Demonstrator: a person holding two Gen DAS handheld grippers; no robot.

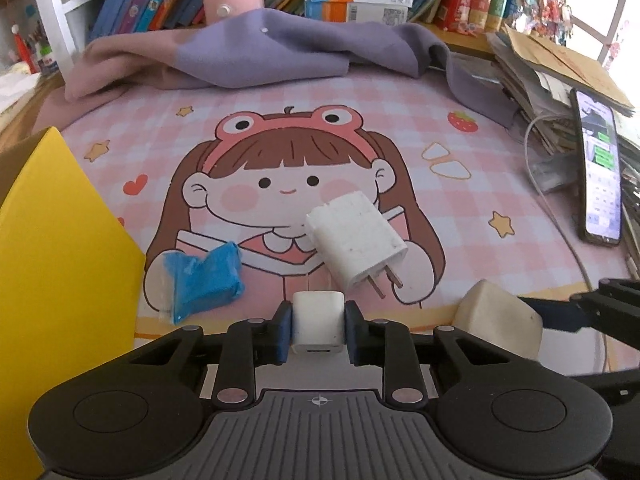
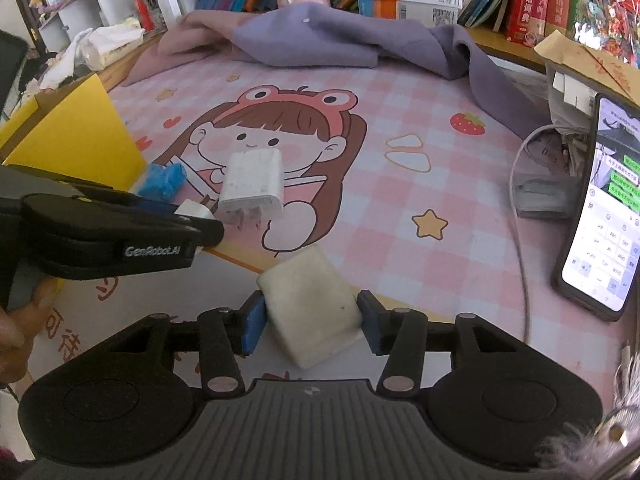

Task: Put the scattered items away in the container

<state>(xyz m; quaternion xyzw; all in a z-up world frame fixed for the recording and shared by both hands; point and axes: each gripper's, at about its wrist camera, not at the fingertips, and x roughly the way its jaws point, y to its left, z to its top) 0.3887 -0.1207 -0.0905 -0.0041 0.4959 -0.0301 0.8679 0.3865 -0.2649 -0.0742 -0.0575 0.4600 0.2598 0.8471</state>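
Note:
My left gripper is shut on a small white charger cube, held near the mat's front edge. My right gripper is shut on a cream-white block charger; it also shows in the left wrist view. A larger white plug adapter with two prongs lies on the cartoon mat, and shows in the right wrist view. A white item wrapped in blue lies by the yellow box, the container at left. The left gripper body shows in the right wrist view.
A purple-pink cloth lies bunched at the mat's back. A lit phone leans against stacked papers at right, with a white cable trailing forward. Books and boxes line the back shelf.

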